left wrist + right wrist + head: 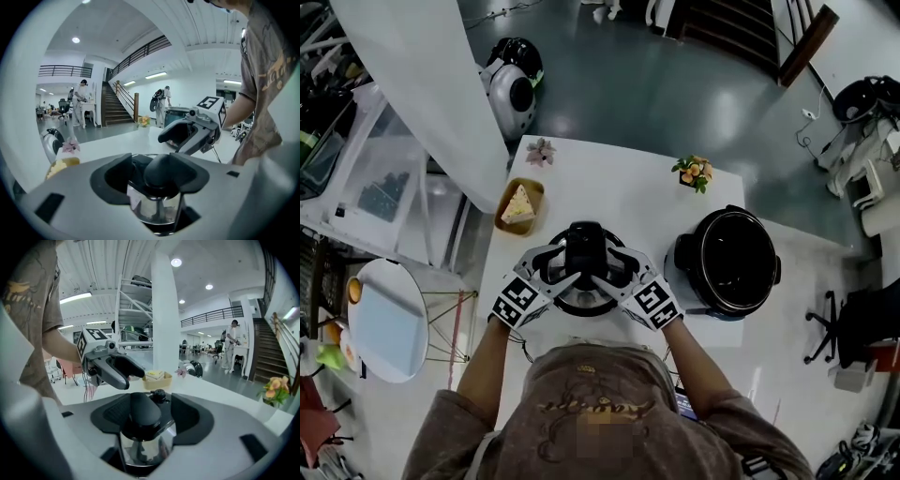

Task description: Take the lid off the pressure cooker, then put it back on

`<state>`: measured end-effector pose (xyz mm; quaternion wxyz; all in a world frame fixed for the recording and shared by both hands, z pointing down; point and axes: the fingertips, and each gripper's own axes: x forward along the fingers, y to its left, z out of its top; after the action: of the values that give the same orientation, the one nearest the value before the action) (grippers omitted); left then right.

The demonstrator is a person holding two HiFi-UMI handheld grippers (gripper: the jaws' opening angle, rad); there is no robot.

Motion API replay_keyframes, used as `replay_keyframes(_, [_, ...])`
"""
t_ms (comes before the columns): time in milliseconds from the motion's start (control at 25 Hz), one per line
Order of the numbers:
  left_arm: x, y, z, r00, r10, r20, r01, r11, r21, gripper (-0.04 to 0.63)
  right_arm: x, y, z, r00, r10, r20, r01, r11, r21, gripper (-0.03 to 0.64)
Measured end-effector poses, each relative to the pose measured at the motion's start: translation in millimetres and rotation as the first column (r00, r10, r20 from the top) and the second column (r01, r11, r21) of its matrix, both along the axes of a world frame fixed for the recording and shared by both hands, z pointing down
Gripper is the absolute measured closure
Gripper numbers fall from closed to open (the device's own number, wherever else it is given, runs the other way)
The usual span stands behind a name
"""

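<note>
A white rectangular counter (609, 187) carries everything. On its right side stands the round black pressure cooker pot (701, 251), open, its dark inside bare to the head view.

Just left of the pot and apart from it is the shiny round metal lid (581, 304), directly in front of the person. Whether it rests on the counter or is lifted off it cannot be told. A long black handle (584, 246) runs across its top.

The 2 grippers meet over this lid. The left gripper (562, 268) comes in from the left and its 2 jaws are closed around the black handle, which fills the space between them in the left gripper view. The right gripper (612, 272) comes in from the opposite side and pinches the same handle, 1 jaw on either flank. Each gripper shows in the other's view, close above the lid.

Behind the lid, near the counter's left edge, sits a small tan tray (508, 223) with a pale wedge of food. At the far edge are a little pot of orange flowers (694, 172) and, well apart to the left, a small pink flower (541, 150).
</note>
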<state>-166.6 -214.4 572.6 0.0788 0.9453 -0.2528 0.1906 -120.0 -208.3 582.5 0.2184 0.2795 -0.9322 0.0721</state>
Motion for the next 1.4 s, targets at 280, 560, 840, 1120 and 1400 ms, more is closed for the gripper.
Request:
replay_keyframes(280, [-14,0,-45,0.991,-0.082,-0.111,0.087,0.995,0.039,0.341,13,0,-37,0.994,0.061,0.086,-0.064,0.998,0.026,0.357])
replay_keyframes(560, [-27,12,-65,0.977,-0.109,-0.182,0.117,0.992,0.036,0.341,23,8,-58,0.987,0.091,0.135,-0.097,0.995,0.034,0.357])
replay_keyframes(840, [-31,15,-59,0.976,-0.115,-0.186,0.119,0.993,0.013,0.341,31,13,-54,0.986,0.107,0.128,-0.111,0.994,0.022,0.356])
replay_keyframes(1120, [-20,18,-44,0.987,-0.079,-0.14,0.08,0.997,0.003,0.341,20,13,-35,0.994,0.065,0.09,-0.065,0.998,-0.002,0.353])
replay_keyframes(1400, [-8,20,-8,0.995,-0.041,-0.092,0.037,0.998,-0.045,0.319,12,14,-1,1.0,0.012,0.023,-0.011,0.999,-0.051,0.351])
